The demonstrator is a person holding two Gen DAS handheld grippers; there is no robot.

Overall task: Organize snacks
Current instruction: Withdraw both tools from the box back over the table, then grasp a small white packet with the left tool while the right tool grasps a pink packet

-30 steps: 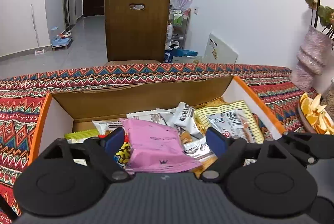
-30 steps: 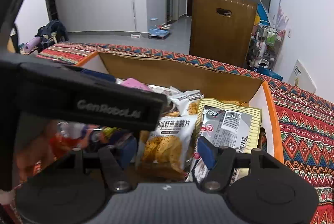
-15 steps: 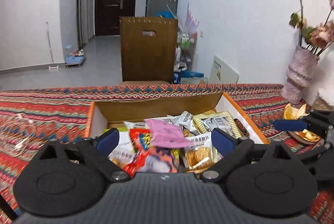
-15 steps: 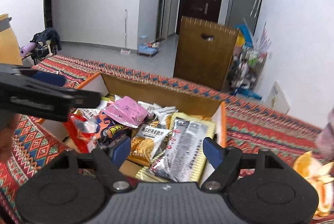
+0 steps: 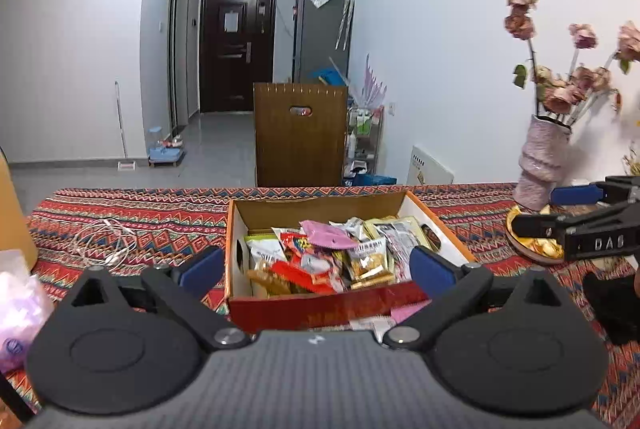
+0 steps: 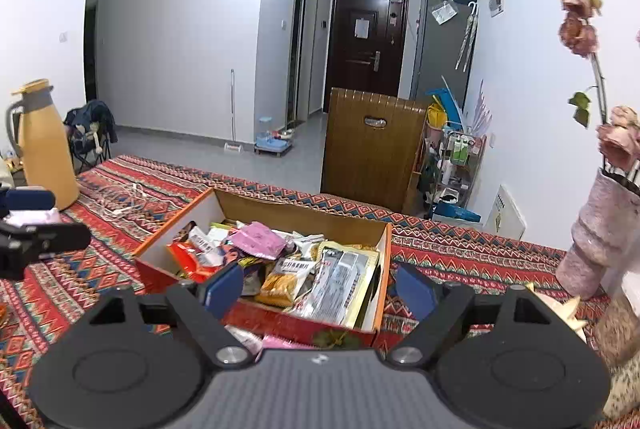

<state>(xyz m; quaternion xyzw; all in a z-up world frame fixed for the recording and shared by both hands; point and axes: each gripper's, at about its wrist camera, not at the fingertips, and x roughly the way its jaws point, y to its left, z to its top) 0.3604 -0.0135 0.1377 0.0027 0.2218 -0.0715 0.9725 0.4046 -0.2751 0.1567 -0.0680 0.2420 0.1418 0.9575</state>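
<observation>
An open cardboard box (image 5: 320,305) with orange edges sits on the patterned tablecloth, full of snack packets, a pink packet (image 5: 328,235) on top. It also shows in the right wrist view (image 6: 384,249), with the pink packet (image 6: 258,239) and a silver packet (image 6: 340,281). My left gripper (image 5: 316,269) is open and empty, held back from the box's near side. My right gripper (image 6: 318,289) is open and empty, also back from the box. A few packets (image 6: 276,343) lie on the cloth in front of the box.
A pink vase of dried roses (image 5: 544,165) and a plate of orange peels (image 5: 532,245) stand right of the box. A white cable (image 5: 100,241) lies left of it, beside a yellow thermos (image 6: 44,149). A wooden chair back (image 5: 300,133) rises behind the table.
Both grippers have pulled up and back from inside the box. The pink packet that lay between my left fingers now rests on the pile in the box.
</observation>
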